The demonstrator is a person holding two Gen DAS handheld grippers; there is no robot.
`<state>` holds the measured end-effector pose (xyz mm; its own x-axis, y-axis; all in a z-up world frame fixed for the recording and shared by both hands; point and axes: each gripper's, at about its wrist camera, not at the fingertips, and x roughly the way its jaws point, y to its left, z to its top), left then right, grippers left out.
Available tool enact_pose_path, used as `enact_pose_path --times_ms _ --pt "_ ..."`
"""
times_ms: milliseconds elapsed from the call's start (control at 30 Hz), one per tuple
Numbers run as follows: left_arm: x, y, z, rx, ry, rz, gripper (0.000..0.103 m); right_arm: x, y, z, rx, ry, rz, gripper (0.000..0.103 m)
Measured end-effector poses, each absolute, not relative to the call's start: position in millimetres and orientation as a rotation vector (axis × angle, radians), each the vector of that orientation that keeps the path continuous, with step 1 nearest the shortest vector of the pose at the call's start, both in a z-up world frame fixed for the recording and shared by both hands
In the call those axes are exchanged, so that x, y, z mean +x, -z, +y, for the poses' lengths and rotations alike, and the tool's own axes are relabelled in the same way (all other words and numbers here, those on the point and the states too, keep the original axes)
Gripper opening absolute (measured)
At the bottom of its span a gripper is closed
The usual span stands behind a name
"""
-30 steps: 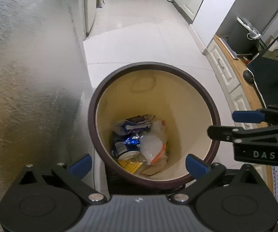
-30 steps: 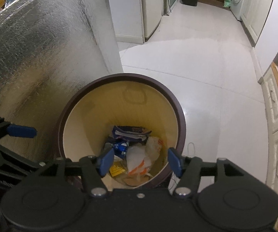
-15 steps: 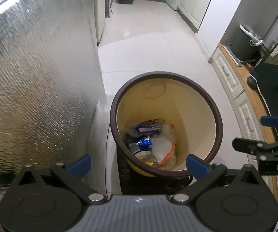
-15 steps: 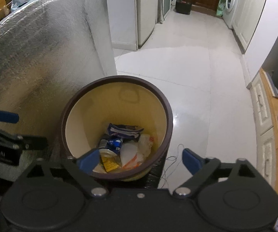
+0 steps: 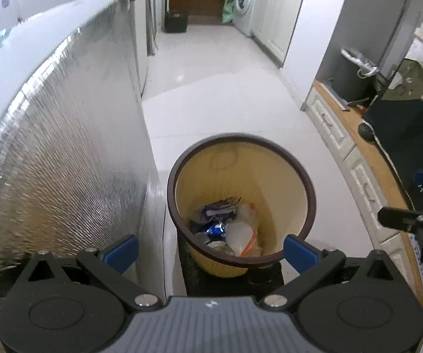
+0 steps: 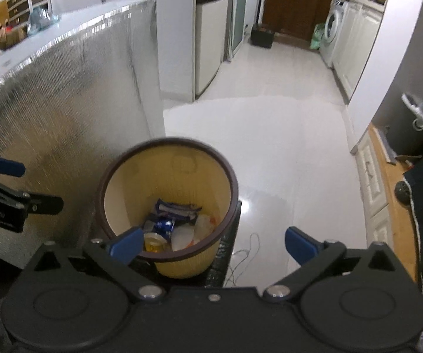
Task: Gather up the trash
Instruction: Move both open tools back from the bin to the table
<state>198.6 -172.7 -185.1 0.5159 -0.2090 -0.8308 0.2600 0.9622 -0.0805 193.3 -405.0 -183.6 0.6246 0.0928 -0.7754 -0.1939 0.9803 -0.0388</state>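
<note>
Since the earlier frames both grippers have risen and drawn back from the bin (image 5: 240, 203), which now appears smaller and lower in each view; the right gripper (image 6: 211, 242), partly closed one second ago, now has its jaws wide apart. The left gripper (image 5: 210, 248) likewise has its jaws spread, with nothing between them. The trash (image 5: 229, 229), consisting of wrappers, a blue can and clear plastic, lies at the bottom of the bin.

Judged step: a deposit appears complete and the grippers are withdrawing. The next move calls for locating further litter, which neither view shows, and turning both grippers toward it.

Surroundings: a foil-faced panel (image 5: 64, 153) stands just beside the bin on its left. A thin cord (image 6: 246, 253) lies on the white floor (image 6: 270, 135) near the bin base and could snag. A wooden counter edge (image 5: 387, 170) runs along the right.
</note>
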Motion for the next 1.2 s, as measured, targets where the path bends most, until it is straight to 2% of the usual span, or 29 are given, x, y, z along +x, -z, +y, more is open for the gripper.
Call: enact_pose_path --times_ms 600,900,1200 --pt "147.3 64.8 -127.8 0.047 0.359 0.637 0.103 140.3 83.1 -385.5 -0.112 -0.189 0.560 0.103" --pt "139.9 23.9 -71.0 0.050 0.278 0.512 0.103 164.5 52.1 -321.3 -0.071 -0.300 0.423 0.103" --pt "155.3 7.5 12.5 -0.005 0.172 0.462 0.103 213.3 39.2 -238.6 -0.052 -0.414 0.365 0.103"
